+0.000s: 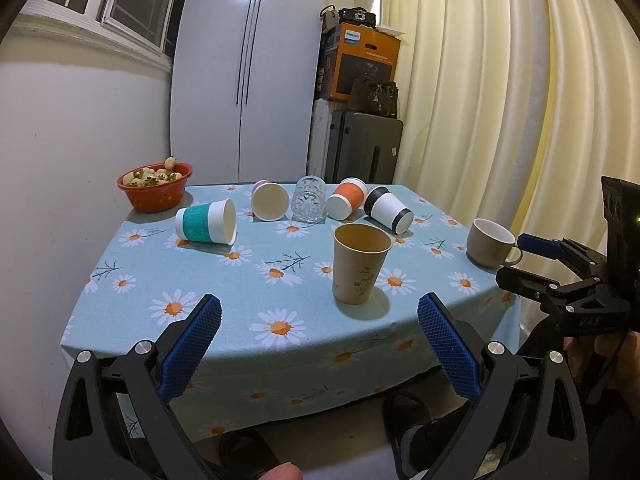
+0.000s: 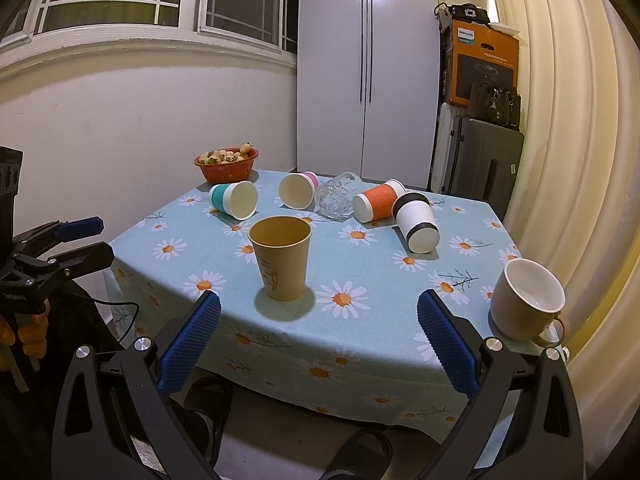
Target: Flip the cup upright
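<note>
Floral table (image 1: 168,280); both grippers (image 1: 319,324) (image 2: 319,322) hover spread, off its edge

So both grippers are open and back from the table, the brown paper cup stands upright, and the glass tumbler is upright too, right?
Not quite. The glass tumbler lies on its side, as the right wrist view shows. The brown paper cup is upright, and the left gripper and right gripper are open, back from the table.
</note>
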Demonstrator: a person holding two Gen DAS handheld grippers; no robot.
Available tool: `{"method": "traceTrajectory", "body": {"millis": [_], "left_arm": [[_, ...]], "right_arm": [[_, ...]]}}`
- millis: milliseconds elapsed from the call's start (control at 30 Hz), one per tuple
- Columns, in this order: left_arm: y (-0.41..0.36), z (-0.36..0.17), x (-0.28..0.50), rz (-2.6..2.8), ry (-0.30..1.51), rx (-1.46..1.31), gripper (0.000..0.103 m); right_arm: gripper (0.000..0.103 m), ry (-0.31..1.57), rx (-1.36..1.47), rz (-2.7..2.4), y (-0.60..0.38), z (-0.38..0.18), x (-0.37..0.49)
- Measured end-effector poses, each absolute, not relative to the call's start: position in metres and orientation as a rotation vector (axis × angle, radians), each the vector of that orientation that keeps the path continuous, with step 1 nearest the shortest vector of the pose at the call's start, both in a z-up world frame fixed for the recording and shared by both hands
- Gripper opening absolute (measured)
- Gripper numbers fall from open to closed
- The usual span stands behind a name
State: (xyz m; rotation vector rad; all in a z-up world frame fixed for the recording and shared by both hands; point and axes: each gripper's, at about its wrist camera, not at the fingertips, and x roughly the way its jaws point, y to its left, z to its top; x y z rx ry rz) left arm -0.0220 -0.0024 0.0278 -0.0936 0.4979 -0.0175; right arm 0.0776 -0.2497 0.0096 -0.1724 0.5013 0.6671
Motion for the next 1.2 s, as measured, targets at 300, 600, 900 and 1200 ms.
{"method": "traceTrajectory", "body": {"millis": [300, 600, 900, 1200], "left_arm": [[-0.0017, 0.0277, -0.0213, -0.023, 0.502, -0.09, 0.096], [-0.0019, 0.0271, -0.021, -0.027, 0.505, -0.087, 0.096], [-0.0023, 0.0257, -0.0208, -0.036, 0.507, -0.085, 0.096], [-0.0058, 0.0253, -0.0204, -0.033, 0.513, -0.07, 0.096]], "right_arm": [[0.098, 0.502, -0.175, 0.668, -0.2495, 0.0094, 0.0777], [0.098, 0.504, -0.177, 0.666, -0.249, 0.0082, 0.0774], [0.098, 0.509, -0.182, 0.667, -0.2477, 0.007, 0.078], [0.098, 0.51, -0.185, 0.666, -0.248, 0.0076, 0.0781]]}}
